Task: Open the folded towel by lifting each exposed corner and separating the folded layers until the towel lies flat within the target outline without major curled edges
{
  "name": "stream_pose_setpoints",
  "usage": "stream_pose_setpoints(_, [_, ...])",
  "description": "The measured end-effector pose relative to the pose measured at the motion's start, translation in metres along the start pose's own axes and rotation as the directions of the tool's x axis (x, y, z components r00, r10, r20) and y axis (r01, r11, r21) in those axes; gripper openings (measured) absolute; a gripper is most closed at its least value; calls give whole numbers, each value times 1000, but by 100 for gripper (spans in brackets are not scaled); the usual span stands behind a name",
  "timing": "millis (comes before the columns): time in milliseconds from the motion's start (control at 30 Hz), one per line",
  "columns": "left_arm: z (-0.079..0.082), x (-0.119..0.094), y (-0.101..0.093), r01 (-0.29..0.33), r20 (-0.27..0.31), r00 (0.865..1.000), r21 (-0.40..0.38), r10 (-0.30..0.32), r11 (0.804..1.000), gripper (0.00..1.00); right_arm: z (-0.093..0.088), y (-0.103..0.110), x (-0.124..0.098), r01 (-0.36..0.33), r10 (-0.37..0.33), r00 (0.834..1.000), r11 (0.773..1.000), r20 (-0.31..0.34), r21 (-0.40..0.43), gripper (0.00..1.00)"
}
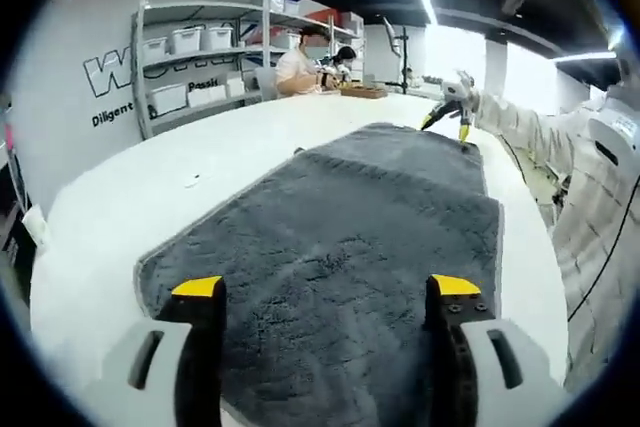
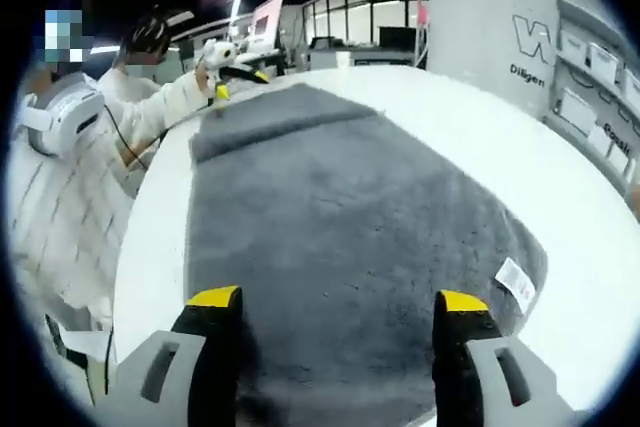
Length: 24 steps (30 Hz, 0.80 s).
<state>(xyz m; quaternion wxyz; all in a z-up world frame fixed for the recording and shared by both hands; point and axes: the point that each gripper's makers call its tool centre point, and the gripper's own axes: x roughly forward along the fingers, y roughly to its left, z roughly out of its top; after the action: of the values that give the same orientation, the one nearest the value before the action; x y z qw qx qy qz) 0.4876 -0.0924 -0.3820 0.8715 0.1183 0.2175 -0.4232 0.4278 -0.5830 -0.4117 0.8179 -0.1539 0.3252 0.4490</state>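
**Towel nearly flat; far edges are where it could go wrong**

Left gripper view: the left gripper [image 1: 328, 292], a grey two-jaw tool with yellow-tipped black fingers, stands wide open and holds nothing. It hovers over the near end of the dark grey plush towel [image 1: 340, 237], which lies spread on the white round-edged table [image 1: 120, 197]. At the towel's far end the right gripper [image 1: 447, 115], seen small, is at the far corner; whether it is pinching cloth cannot be told from here. Grey metal shelving with white storage bins [image 1: 195, 57] and a seated person [image 1: 300, 65] at a bench stand well behind.

Right gripper view: the right gripper [image 2: 340, 302] also has its jaws spread wide, nothing between them, above the towel [image 2: 340, 207]. A white care label [image 2: 517, 283] sticks out at the corner near the right jaw. At the far end a narrow band of towel [image 2: 270, 119] looks doubled or ridged, just beside the left gripper [image 2: 222, 59] held by the person in a white sleeve [image 2: 150, 107].

Likely risks, as I judge them: that far band may remain folded if only one layer is lifted. Pulling a corner too hard could drag the whole towel across the smooth table and shift it off its place; no target outline can be made out. A jaw closing on thick pile could grab both layers and curl the edge again.
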Motion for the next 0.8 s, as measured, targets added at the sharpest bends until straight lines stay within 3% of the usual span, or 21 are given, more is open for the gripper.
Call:
stream_pose_setpoints(100, [1, -8, -13, -28, 7, 1000, -35, 28, 999, 87, 1, 10, -6, 50, -50, 999, 999, -1, -7, 79])
stream_pose_setpoints(133, [3, -11, -20, -41, 24, 999, -49, 43, 998, 88, 1, 10, -10, 100, -100, 995, 995, -5, 7, 79])
stream_pose_setpoints(233, [-3, -18, -36, -91, 13, 996, -89, 93, 992, 87, 2, 21, -16, 167, -167, 986, 985, -3, 32, 79])
stream_pose_setpoints(400, [-20, -30, -61, -149, 1, 988, -204, 153, 968, 85, -2, 58, -21, 201, -201, 980, 980, -5, 0, 78])
stream_pose_setpoints(500, [-25, -38, -69, -169, 14, 985, -192, 174, 967, 79, -2, 74, -25, 226, -226, 974, 974, -1, -10, 75])
stream_pose_setpoints(667, [-35, -48, -87, -179, 33, 981, -219, 190, 959, 78, -1, 97, -30, 245, -245, 969, 969, 40, 6, 71])
stream_pose_setpoints(733, [-44, -51, -89, -214, 10, 975, -235, 222, 948, 76, -3, 104, -29, 254, -254, 966, 967, 44, 11, 69])
stream_pose_setpoints(800, [-51, -55, -85, -277, -5, 958, -265, 286, 924, 73, -9, 107, -30, 277, -279, 960, 960, 37, 44, 69])
